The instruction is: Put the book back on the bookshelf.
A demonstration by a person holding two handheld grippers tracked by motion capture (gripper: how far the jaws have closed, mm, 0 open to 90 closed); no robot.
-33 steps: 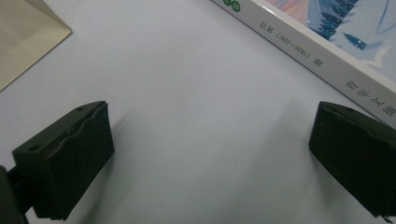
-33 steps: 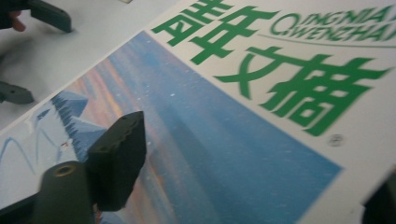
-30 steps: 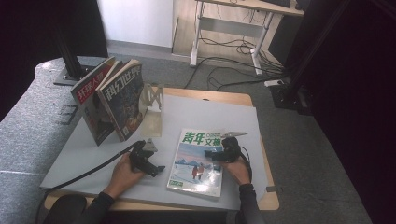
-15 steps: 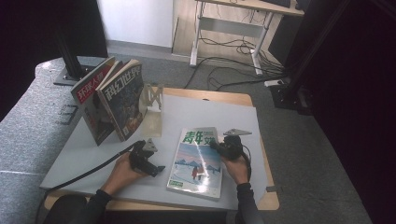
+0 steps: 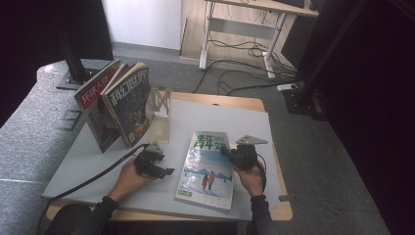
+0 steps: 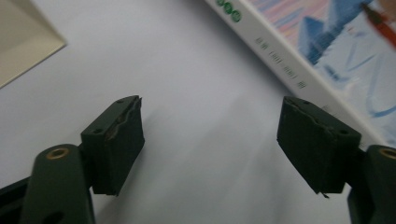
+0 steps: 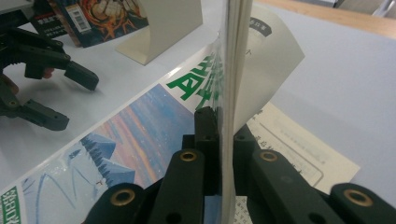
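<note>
A magazine [image 5: 208,169] with a blue snowy cover and green title lies on the white table sheet [image 5: 220,117]. My right gripper [image 5: 229,152] is shut on the magazine's right edge near the top. In the right gripper view the pages [image 7: 231,56] stand upright between the closed jaws of that gripper [image 7: 226,126], with the cover [image 7: 140,126] sloping down to the left. My left gripper [image 5: 164,171] rests low on the sheet just left of the magazine. Its jaws have just been closing a little but remain open [image 6: 210,116] with only bare sheet between them, and the magazine's edge [image 6: 327,42] is beyond.
Two magazines [image 5: 105,110] [image 5: 129,105] lean upright against a cream bookend [image 5: 161,115] at the back left. A loose printed sheet [image 7: 299,154] lies under the lifted edge. The wooden table rim [image 5: 279,210] runs along the right and front.
The right gripper has closed on the magazine's right edge and lifted it off the table. The left hand has stayed in place.
</note>
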